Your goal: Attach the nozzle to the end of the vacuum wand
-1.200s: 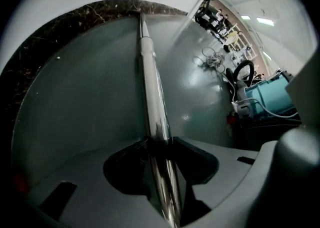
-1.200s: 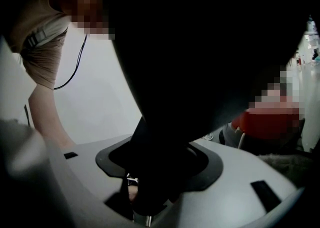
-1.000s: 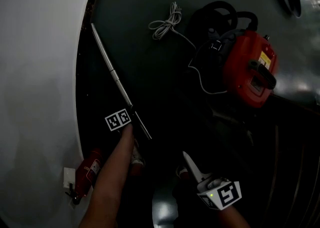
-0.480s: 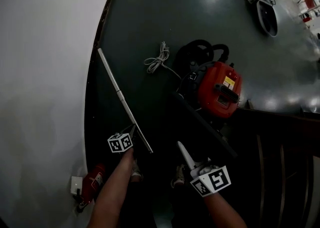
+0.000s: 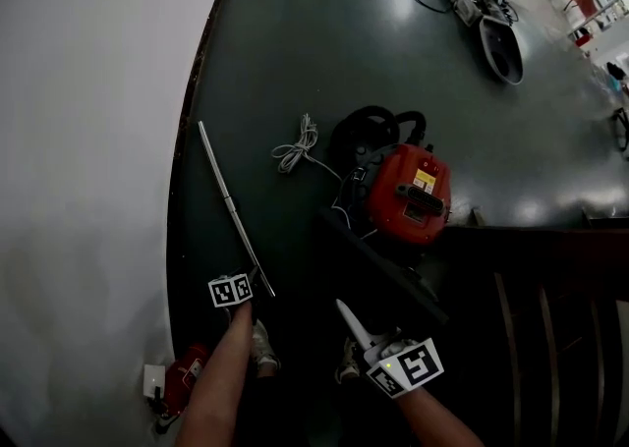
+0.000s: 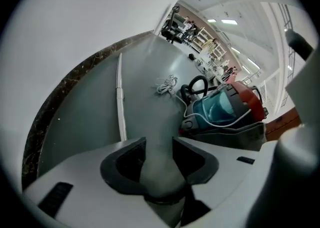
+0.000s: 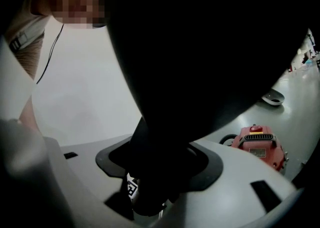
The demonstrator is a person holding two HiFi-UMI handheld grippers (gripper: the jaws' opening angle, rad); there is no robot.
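Observation:
The silver vacuum wand lies on the dark floor along the white wall; in the left gripper view the wand runs away past the left jaw. My left gripper hangs over the wand's near end. Its jaws have just been opening and stand open, with only grey floor showing in the gap. My right gripper is shut on a long black nozzle. That nozzle fills most of the right gripper view, wedged between the jaws.
The red canister vacuum stands mid-floor with its black hose coiled behind and a white cord beside it. A fire extinguisher sits by the wall. My shoes are below. A dark stair rail is on the right.
Both grippers have risen and the head view now takes in more floor. The wand has stayed on the floor; my left gripper now sits nearer its near end. The right still holds the nozzle.

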